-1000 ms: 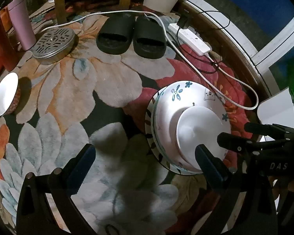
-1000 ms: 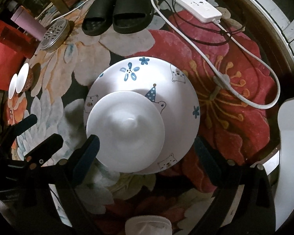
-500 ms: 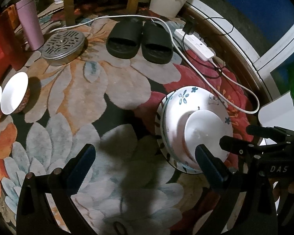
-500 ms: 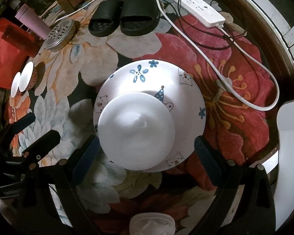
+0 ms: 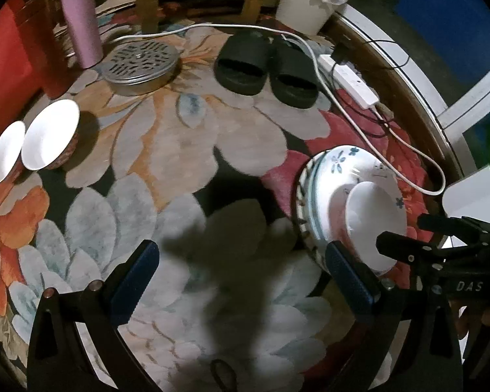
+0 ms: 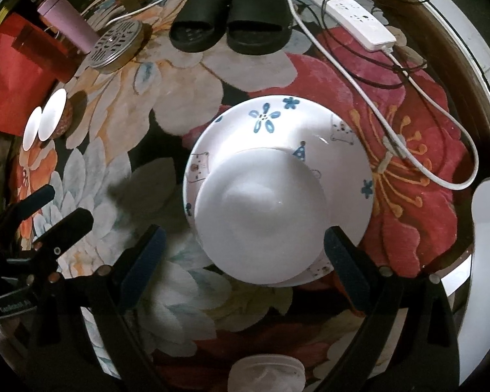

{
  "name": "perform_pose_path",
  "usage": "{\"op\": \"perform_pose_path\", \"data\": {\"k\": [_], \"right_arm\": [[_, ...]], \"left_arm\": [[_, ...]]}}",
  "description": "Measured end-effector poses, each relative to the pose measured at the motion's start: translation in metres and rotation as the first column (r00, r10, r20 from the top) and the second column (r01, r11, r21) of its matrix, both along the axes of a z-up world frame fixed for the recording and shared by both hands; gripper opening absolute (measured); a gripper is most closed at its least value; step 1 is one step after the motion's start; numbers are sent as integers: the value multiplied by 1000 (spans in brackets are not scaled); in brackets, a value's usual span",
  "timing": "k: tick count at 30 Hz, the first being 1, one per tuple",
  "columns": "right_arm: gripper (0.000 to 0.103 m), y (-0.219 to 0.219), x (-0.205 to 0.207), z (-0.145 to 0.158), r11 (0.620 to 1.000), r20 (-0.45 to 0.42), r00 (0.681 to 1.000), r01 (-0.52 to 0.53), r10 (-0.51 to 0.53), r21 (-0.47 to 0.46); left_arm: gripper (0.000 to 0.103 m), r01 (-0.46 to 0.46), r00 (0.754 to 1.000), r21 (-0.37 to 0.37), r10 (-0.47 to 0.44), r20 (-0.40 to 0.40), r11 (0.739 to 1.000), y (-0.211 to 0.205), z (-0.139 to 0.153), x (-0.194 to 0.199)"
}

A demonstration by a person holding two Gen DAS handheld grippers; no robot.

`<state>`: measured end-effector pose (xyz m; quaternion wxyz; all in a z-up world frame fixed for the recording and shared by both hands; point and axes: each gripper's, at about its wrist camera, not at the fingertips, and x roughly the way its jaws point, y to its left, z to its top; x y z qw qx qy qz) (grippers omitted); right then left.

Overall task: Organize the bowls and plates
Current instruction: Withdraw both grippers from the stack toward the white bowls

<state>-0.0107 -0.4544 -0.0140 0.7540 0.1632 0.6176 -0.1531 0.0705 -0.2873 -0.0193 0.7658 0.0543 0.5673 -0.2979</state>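
Left gripper (image 5: 241, 281) is pulling back; right gripper (image 6: 245, 254), gaping wide like it, is hovering with the bowl (image 6: 261, 215) between its jaws, untouched.

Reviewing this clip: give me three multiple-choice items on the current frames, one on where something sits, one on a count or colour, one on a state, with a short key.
1. Where is the plain white bowl?
A. On top of the patterned plate stack
B. Beside the black slippers
C. Inside the metal perforated lid

2. How many small bowls stand together at the far left of the rug?
A. One
B. Two
C. Four

3. How are the two grippers?
A. Both shut on plates
B. Left shut on a bowl, right open
C. Both open and empty

Key: 1 A, the bowl rests on the stack; 2 B, two white rims show side by side; 3 C, the left gripper and right gripper show wide-apart fingers clamping nothing.
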Motion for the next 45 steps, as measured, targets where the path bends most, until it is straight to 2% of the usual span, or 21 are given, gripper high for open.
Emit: {"op": "perform_pose_path", "data": {"k": [15,25,34,45], "right_arm": [[99,31,20,-3,999,0,999,-52,52,-8],[99,64,45,-5,992,-2,992,-123,123,-19],[99,99,75,-10,982,-6,982,-189,189,-18],[99,139,133,-34,966,13,967,-254,253,48]], "left_arm": [[102,-99,995,1,99,-10,995,49,-11,17],[102,-192,981,3,192,-23,981,93,-23,34],[102,-283,958,0,283,-40,959,139,-37,50],[102,-415,910,2,415,-30,910,203,-57,83]]}}
